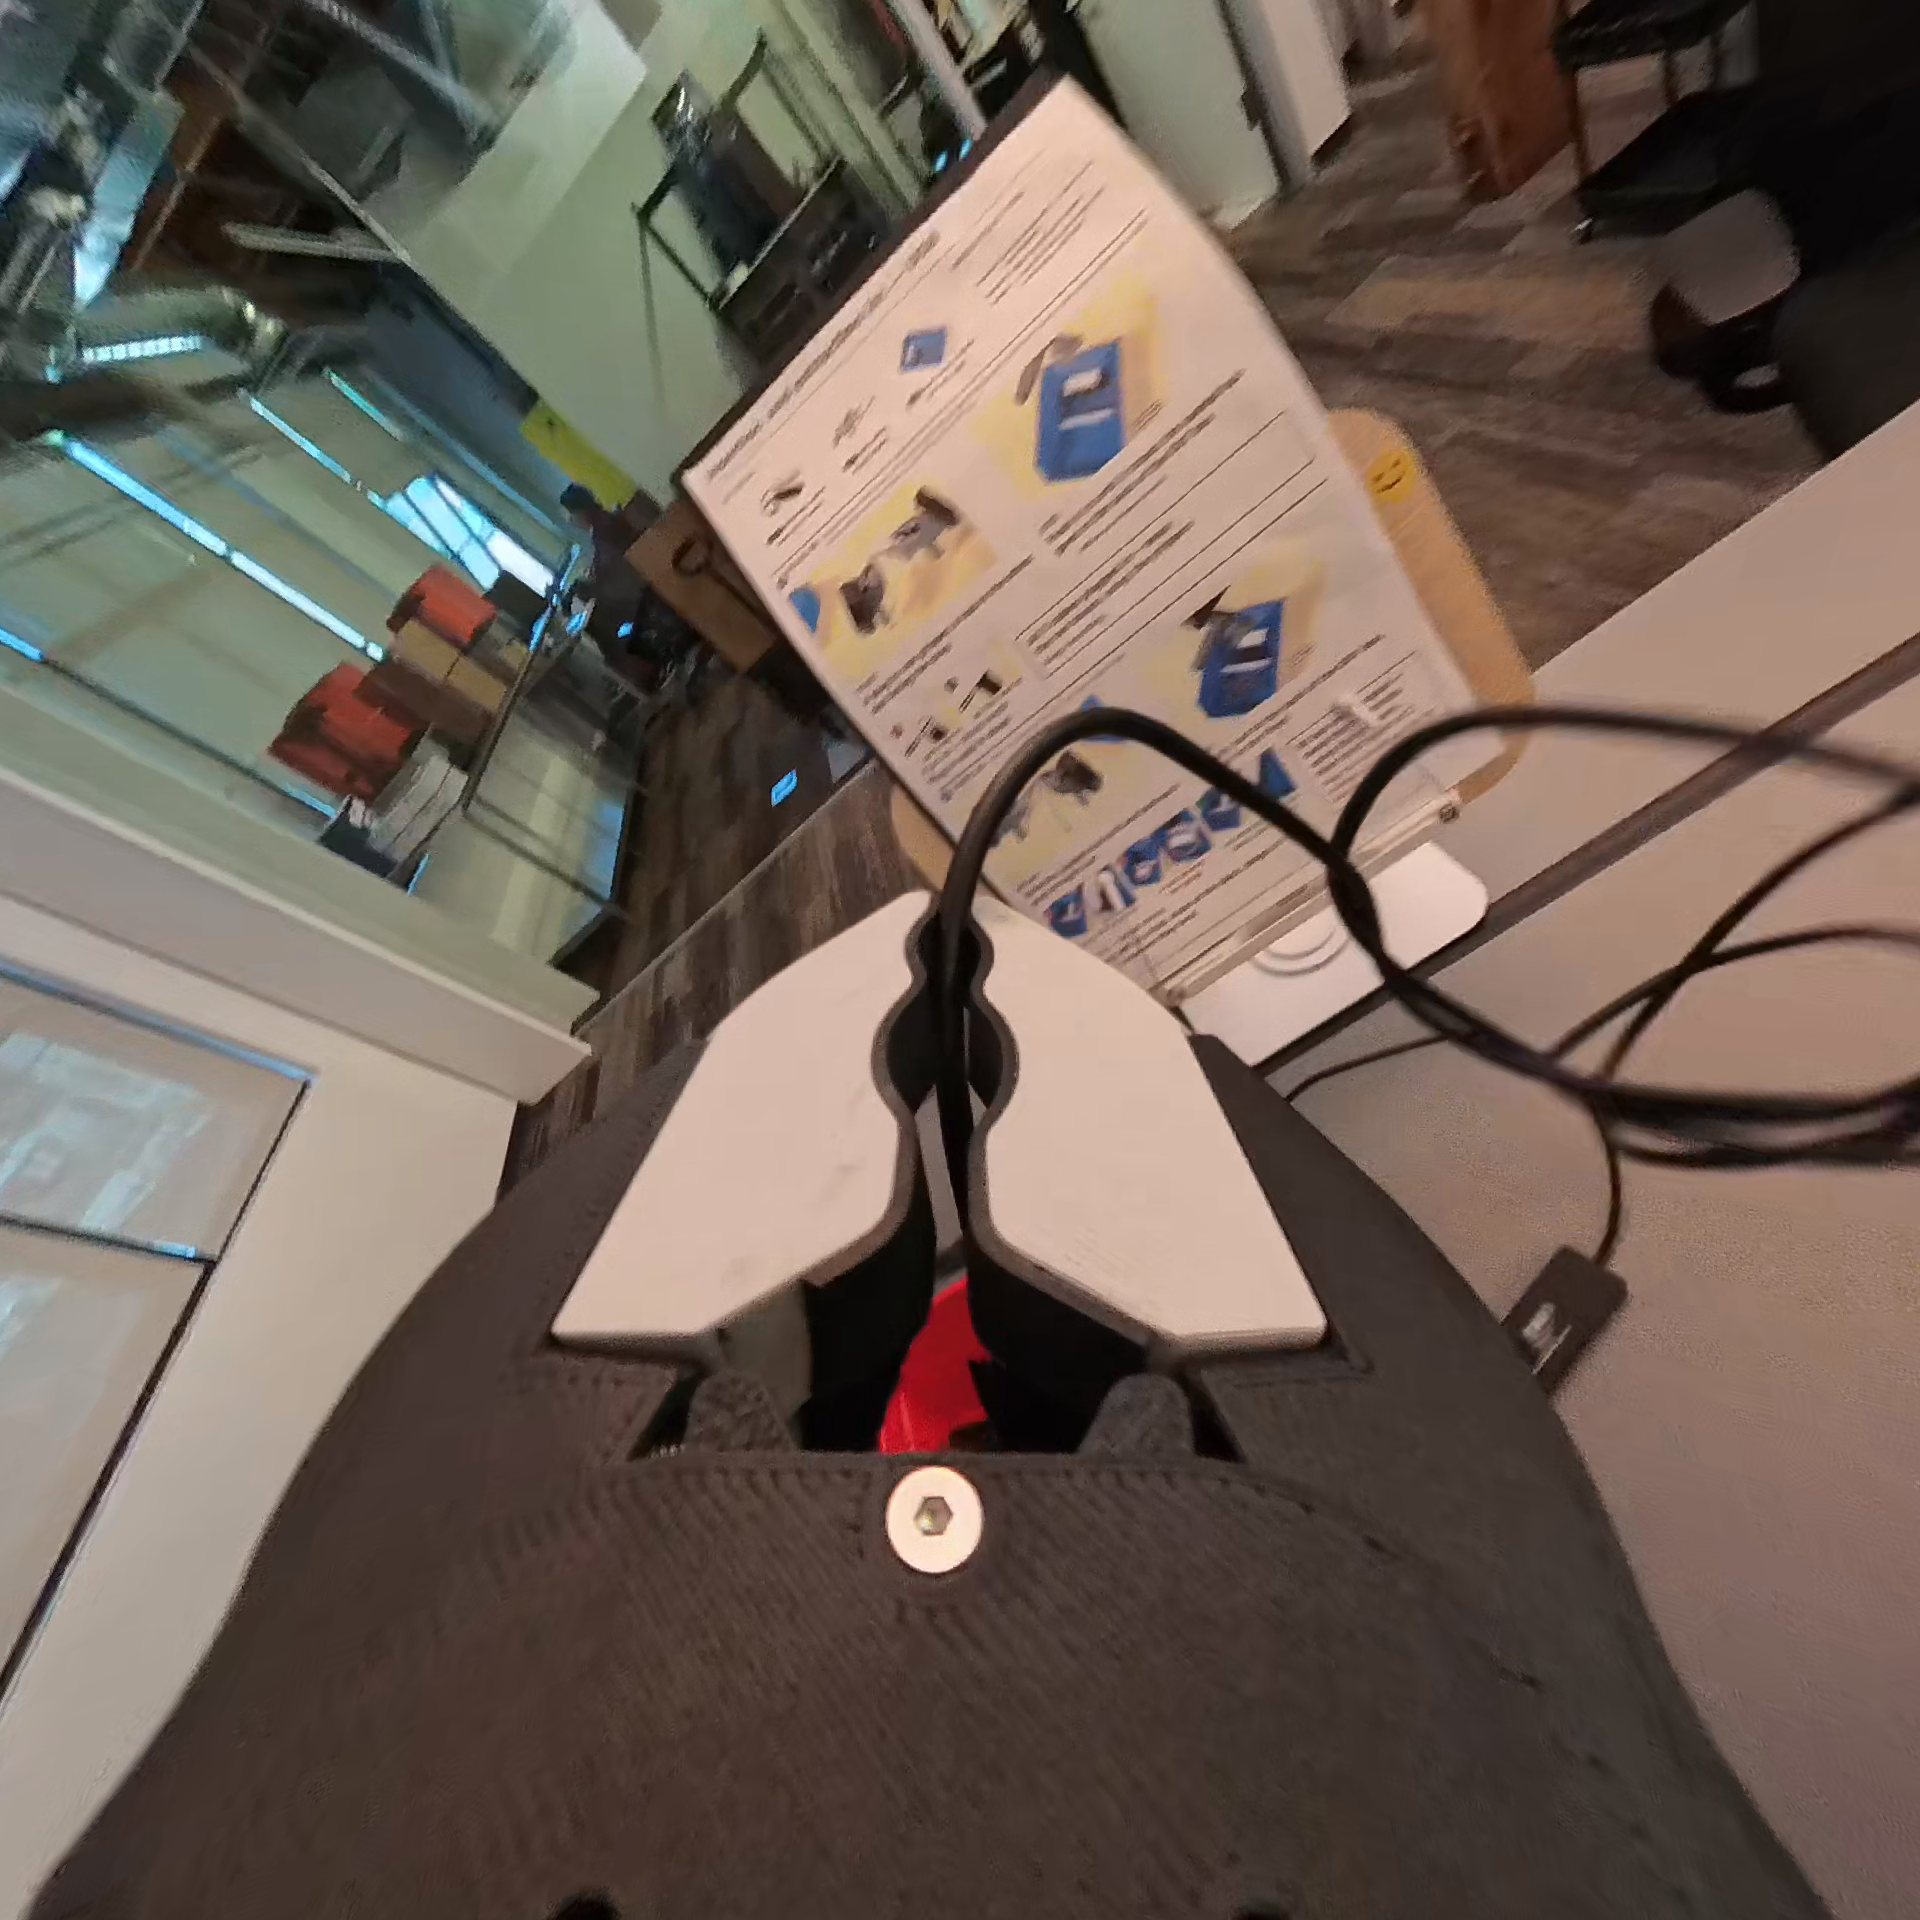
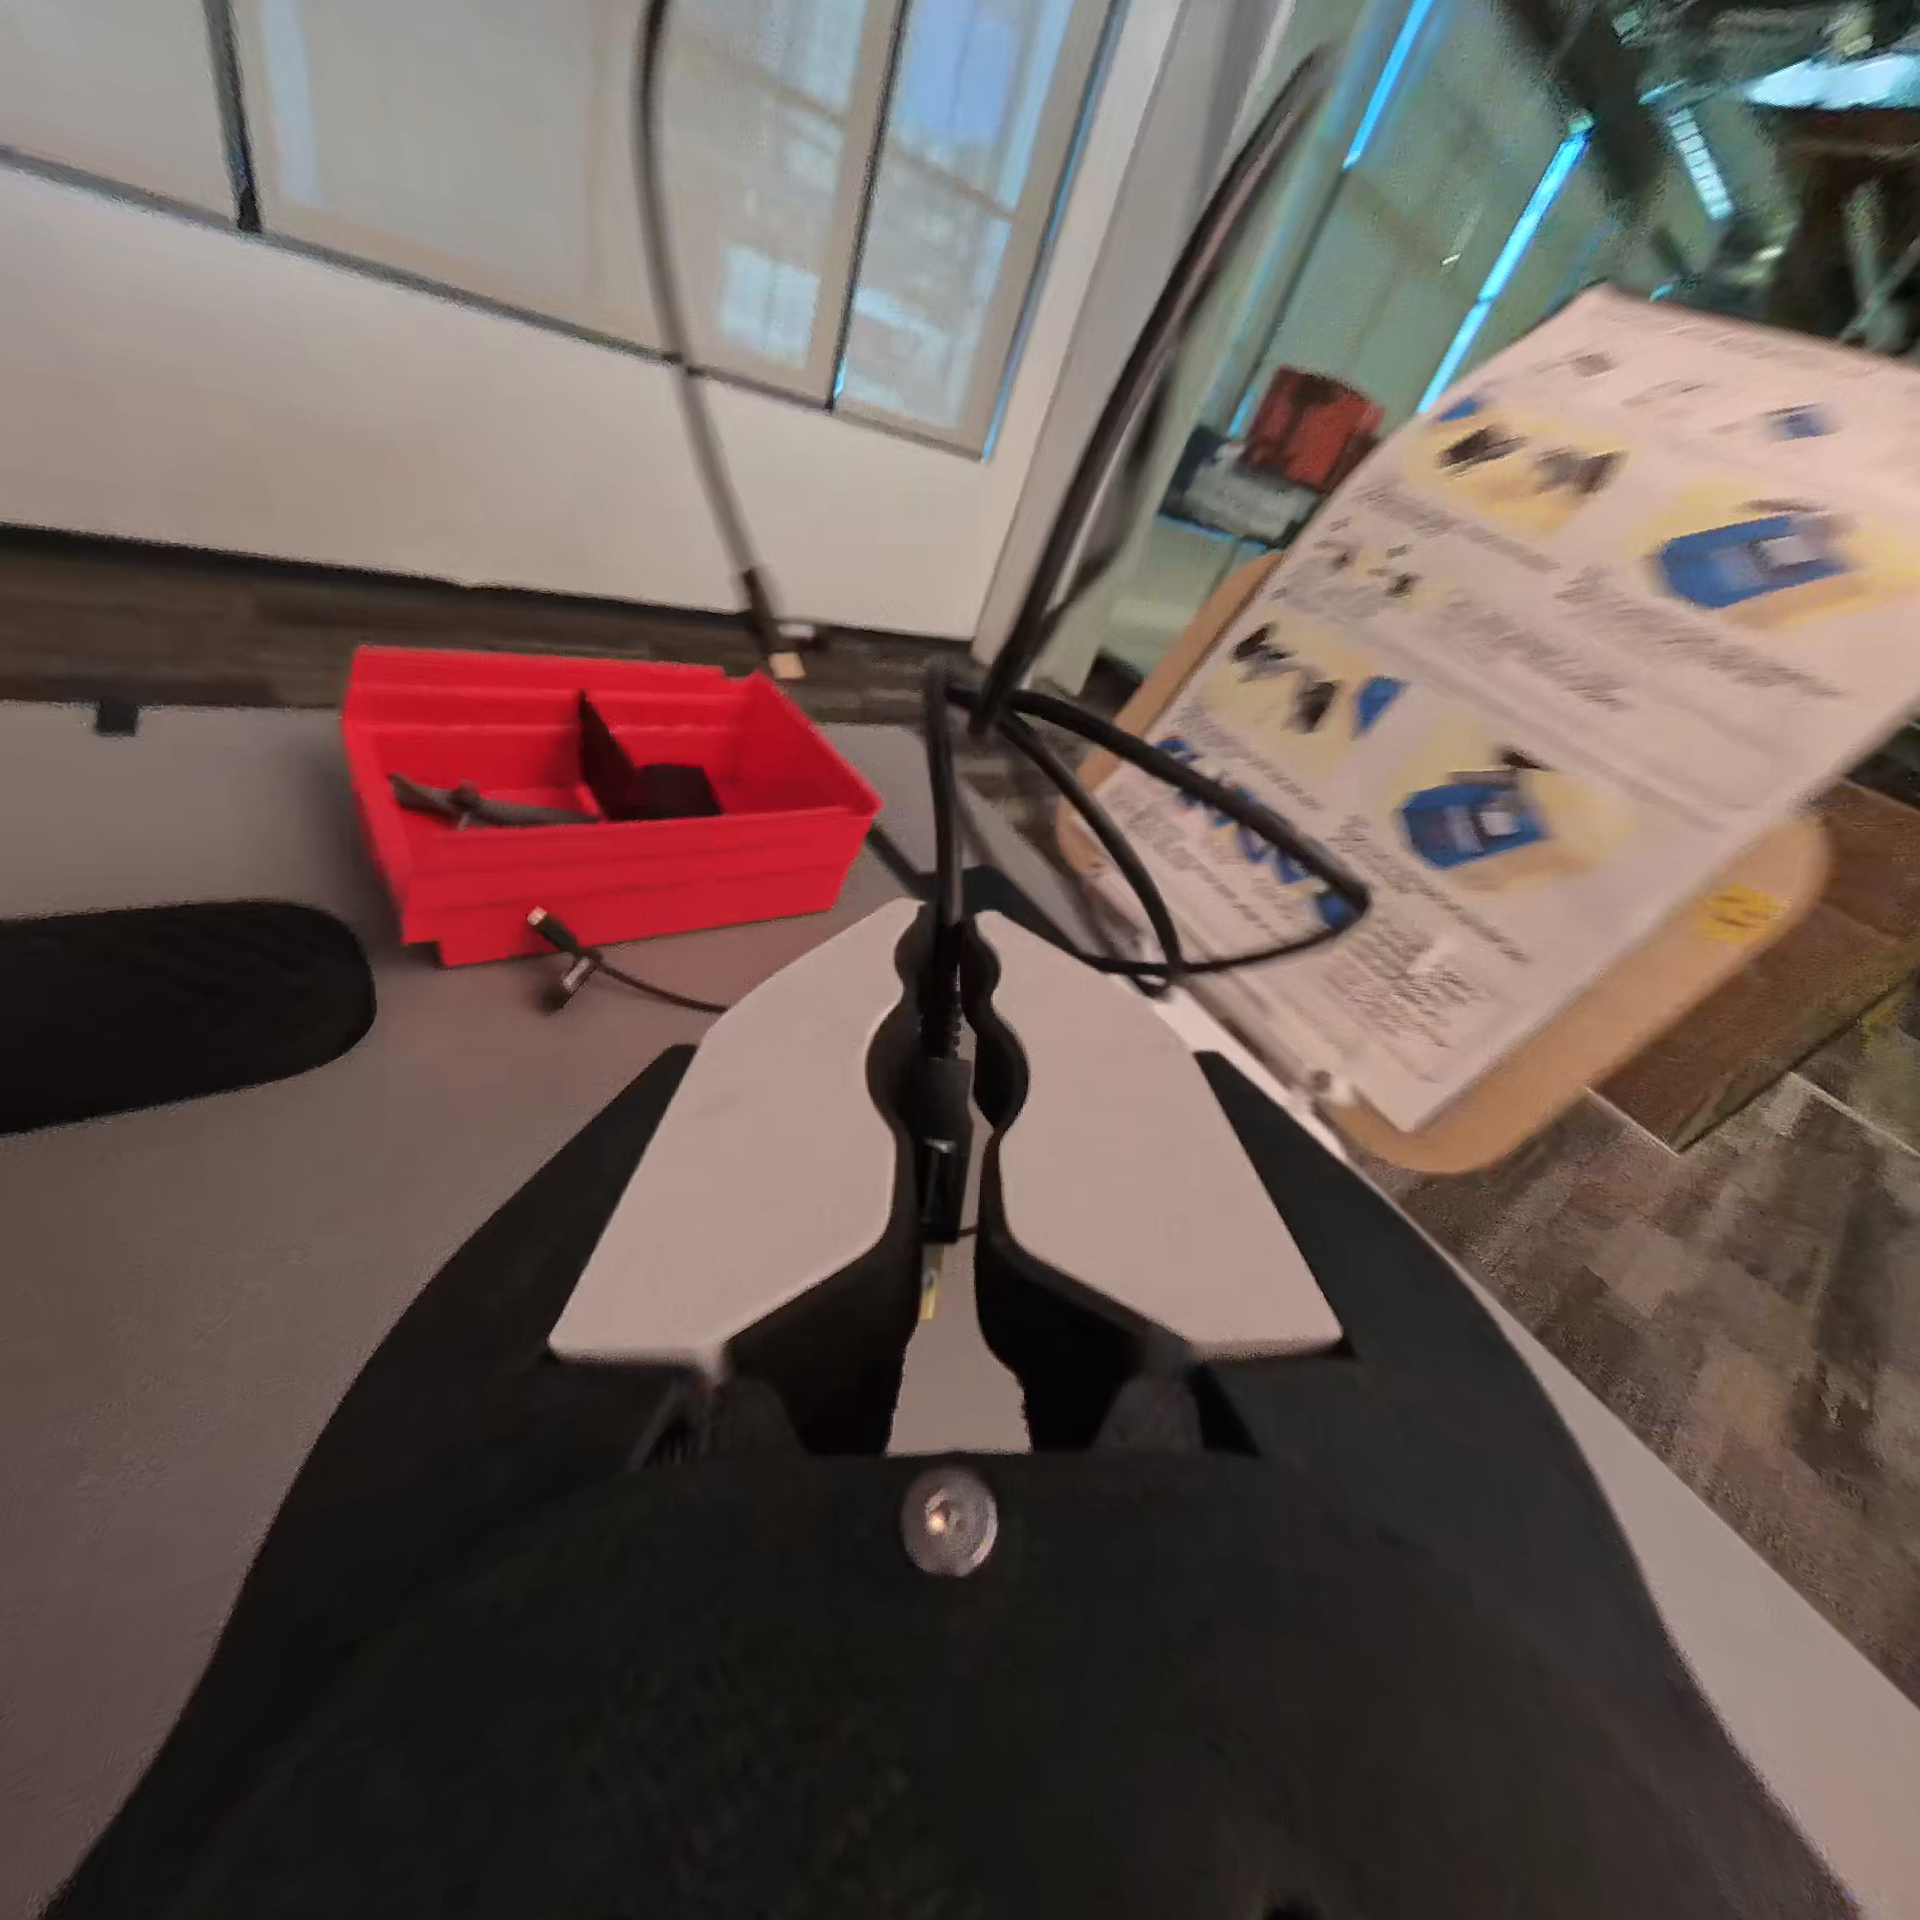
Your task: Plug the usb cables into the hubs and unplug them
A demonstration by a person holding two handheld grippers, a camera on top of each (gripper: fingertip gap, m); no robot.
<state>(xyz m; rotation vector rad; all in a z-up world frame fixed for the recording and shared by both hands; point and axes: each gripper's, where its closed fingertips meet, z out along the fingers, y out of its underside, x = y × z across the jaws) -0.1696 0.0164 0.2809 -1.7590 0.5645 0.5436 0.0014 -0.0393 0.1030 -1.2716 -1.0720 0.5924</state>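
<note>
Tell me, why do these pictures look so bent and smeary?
Left wrist view: a wide-angle lens curves the room, the poster is slightly motion-blurred, the left gripper and its cable look sharper. Right wrist view: the poster smears more; the red tray and right gripper stay fairly crisp.

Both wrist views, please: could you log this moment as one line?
left hand-held gripper: shut on thin black cable | right hand-held gripper: shut on black USB plug | red plastic bin: on grey table
</note>
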